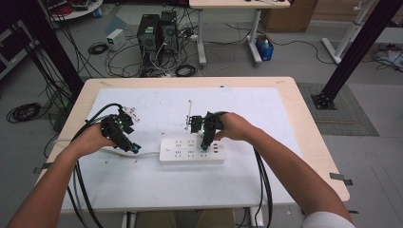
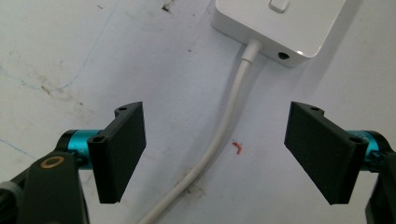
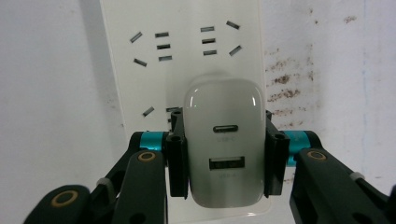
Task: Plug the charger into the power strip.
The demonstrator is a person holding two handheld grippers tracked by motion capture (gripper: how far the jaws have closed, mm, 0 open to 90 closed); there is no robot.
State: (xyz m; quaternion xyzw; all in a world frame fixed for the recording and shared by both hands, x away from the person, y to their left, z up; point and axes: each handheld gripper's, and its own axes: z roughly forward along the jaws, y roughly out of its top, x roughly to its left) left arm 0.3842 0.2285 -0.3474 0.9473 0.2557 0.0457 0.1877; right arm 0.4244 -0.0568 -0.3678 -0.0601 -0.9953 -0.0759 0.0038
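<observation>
On the white power strip (image 1: 191,150), near its right end, the right gripper (image 3: 223,161) squeezes a white charger (image 3: 223,154). If it tilts, the pins may jam. Left gripper (image 2: 215,149) hangs wide apart, holding nothing, over the cord (image 2: 224,135).

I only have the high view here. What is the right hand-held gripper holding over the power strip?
Observer: The right hand-held gripper is clamped on a white charger, jaws pressing its two sides.
Operator: Which ports does it have?
Observer: Two on its face: a small oval one above a wider rectangular one.
Operator: And the left hand-held gripper?
Observer: The left hand-held gripper is open and holds nothing; the power strip's white cord runs across the table between its jaws.
</observation>
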